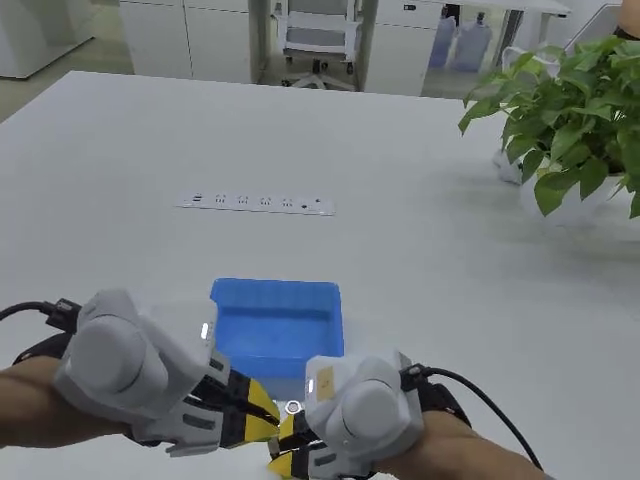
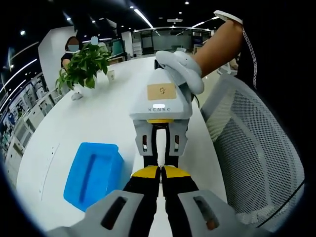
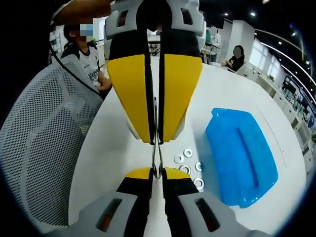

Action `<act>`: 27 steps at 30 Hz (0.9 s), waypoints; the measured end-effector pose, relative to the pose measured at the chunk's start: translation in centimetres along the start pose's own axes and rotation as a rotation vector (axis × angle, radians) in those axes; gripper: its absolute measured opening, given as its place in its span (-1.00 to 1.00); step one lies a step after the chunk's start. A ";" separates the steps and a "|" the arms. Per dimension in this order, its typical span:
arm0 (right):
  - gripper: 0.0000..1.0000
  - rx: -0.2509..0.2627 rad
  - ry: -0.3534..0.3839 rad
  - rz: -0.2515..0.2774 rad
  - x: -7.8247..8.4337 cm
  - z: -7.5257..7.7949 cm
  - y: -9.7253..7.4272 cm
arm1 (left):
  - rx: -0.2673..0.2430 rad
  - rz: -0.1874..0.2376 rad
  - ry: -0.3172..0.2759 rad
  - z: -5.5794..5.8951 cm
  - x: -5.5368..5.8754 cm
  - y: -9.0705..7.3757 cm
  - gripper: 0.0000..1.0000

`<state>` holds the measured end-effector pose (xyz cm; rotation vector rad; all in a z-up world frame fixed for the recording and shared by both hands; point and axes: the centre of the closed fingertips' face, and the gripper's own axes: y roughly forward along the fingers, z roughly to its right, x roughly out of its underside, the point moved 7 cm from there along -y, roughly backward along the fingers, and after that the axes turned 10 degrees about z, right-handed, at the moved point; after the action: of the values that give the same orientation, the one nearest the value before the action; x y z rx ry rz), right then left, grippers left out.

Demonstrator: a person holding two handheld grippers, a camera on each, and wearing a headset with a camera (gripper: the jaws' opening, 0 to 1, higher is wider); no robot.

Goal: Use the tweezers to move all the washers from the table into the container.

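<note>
A thin pair of metal tweezers (image 3: 156, 143) stands on edge between my two grippers, which face each other tip to tip. My right gripper (image 3: 157, 173) is shut on one end. My left gripper (image 3: 154, 98) is clamped on the other end with its yellow pads. In the head view, the left gripper (image 1: 262, 417) and the right gripper (image 1: 288, 450) meet just in front of the blue container (image 1: 278, 315). Several washers (image 3: 187, 153) lie on the white table beside the container (image 3: 244, 153). One washer (image 1: 292, 407) shows between the grippers.
A white power strip (image 1: 255, 203) lies mid-table beyond the container. A potted plant (image 1: 575, 120) stands at the far right. A mesh office chair (image 2: 256, 148) sits close to the table's near edge. Bare table (image 1: 450, 270) lies to the right of the container.
</note>
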<state>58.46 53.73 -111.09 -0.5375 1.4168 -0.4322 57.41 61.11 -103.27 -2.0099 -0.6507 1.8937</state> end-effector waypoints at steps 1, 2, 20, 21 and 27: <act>-0.81 0.003 0.004 0.003 0.0 0.1 -0.1 | -0.003 0.004 0.001 -0.1 -0.1 -0.1 -0.88; -0.80 0.010 0.002 0.008 -0.1 0.2 -0.1 | -0.004 0.007 0.000 -0.2 -0.1 -0.1 -0.88; -0.77 0.077 -0.023 0.020 0.0 1.7 -0.7 | 0.003 0.006 0.032 -1.7 -0.4 0.0 -0.88; -0.77 0.080 -0.021 0.020 0.1 1.8 -0.8 | 0.003 0.006 0.033 -1.8 -0.5 0.0 -0.88; -0.76 0.099 -0.016 0.018 0.3 2.2 -0.8 | 0.004 0.008 0.029 -2.3 -0.3 0.2 -0.88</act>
<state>60.69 53.06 -110.70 -0.4474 1.3765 -0.4800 59.72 60.96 -102.89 -2.0366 -0.6325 1.8653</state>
